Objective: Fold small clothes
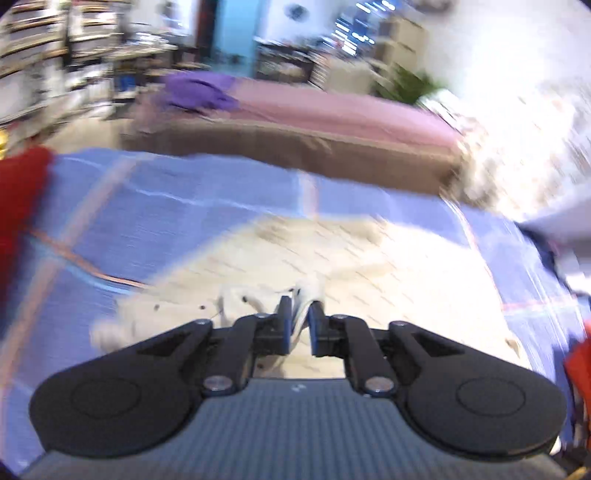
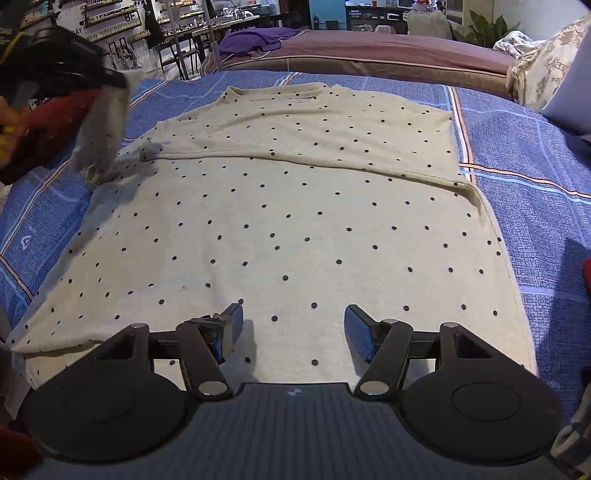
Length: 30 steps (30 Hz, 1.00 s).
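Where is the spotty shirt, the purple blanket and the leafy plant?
Beige polka-dot cotton shirt (image 2: 295, 229): right wrist view, middle.
Crumpled purple blanket (image 2: 255, 38): right wrist view, top folds.
Green leafy plant (image 2: 484, 26): right wrist view, leaves.

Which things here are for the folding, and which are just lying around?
For the job: dotted shirt; left gripper, pinching a bit of it; right gripper, open above it; blue bedspread underneath.
Just lying about: purple cloth, pink bed, plant, flowery pillow.
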### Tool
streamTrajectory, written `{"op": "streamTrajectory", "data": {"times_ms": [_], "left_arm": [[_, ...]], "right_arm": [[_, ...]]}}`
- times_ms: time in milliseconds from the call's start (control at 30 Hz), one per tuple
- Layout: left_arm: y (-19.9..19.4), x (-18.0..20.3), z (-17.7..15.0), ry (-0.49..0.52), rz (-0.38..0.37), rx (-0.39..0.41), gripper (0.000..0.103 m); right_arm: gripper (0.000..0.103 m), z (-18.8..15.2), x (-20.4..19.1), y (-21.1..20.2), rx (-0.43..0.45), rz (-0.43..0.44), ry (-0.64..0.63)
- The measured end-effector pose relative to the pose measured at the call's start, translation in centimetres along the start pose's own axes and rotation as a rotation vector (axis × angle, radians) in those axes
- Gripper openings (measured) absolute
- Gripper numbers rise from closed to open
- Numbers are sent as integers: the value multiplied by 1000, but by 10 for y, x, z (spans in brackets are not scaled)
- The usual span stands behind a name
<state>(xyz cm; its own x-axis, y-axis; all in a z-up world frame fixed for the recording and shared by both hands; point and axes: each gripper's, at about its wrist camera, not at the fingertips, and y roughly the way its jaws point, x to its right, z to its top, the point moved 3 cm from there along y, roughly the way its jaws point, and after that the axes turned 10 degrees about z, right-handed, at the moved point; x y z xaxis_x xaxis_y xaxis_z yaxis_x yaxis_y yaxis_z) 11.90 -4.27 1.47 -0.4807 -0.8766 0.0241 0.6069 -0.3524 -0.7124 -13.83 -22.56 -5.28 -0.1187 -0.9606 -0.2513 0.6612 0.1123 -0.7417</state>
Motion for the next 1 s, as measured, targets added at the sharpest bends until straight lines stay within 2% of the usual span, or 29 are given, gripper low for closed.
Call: {"op": "streamTrajectory", "data": {"times_ms": [33,100,167,267,367,467,533,633,733,867,900,933,967,1000], "left_arm": [[7,19,-11,36,-27,-33,29],[13,40,-31,54,-44,-69,52],[11,44,-53,50,-61,-103,56],[-6,23,-83,25,-47,-136,68],[-21,-17,-100,-34,27,-122,77],[-23,-60,-111,-63,144,-116,77],[-23,-83,-118,-89,195,-126,76],[-19,-103,-126,-151,192,-151,76],[-17,-103,-132,-132,199,-150,76],[-15,-97,-133,-74,216,-147,78],[-14,-98,-133,-81,211,-148,79],[-14,-100,-132,-89,203,-148,79],[-14,-102,-132,-95,197,-149,80],[-13,-102,-132,-98,191,-150,81]], "right_arm": [[100,0,4,-4,5,-11,9],[100,1,11,-10,19,-33,26],[100,1,19,-13,28,-47,41],[100,5,24,-9,32,-50,44],[100,21,17,-1,64,-3,39],[100,48,-4,13,102,96,15],[97,70,-24,26,127,165,-23],[92,106,-58,57,138,244,-95],[88,130,-87,102,108,245,-134],[64,136,-116,157,42,208,-168],[52,134,-120,167,29,196,-178],[46,131,-122,173,24,180,-190],[30,130,-122,176,31,153,-209],[4,129,-121,175,44,127,-219]]}}
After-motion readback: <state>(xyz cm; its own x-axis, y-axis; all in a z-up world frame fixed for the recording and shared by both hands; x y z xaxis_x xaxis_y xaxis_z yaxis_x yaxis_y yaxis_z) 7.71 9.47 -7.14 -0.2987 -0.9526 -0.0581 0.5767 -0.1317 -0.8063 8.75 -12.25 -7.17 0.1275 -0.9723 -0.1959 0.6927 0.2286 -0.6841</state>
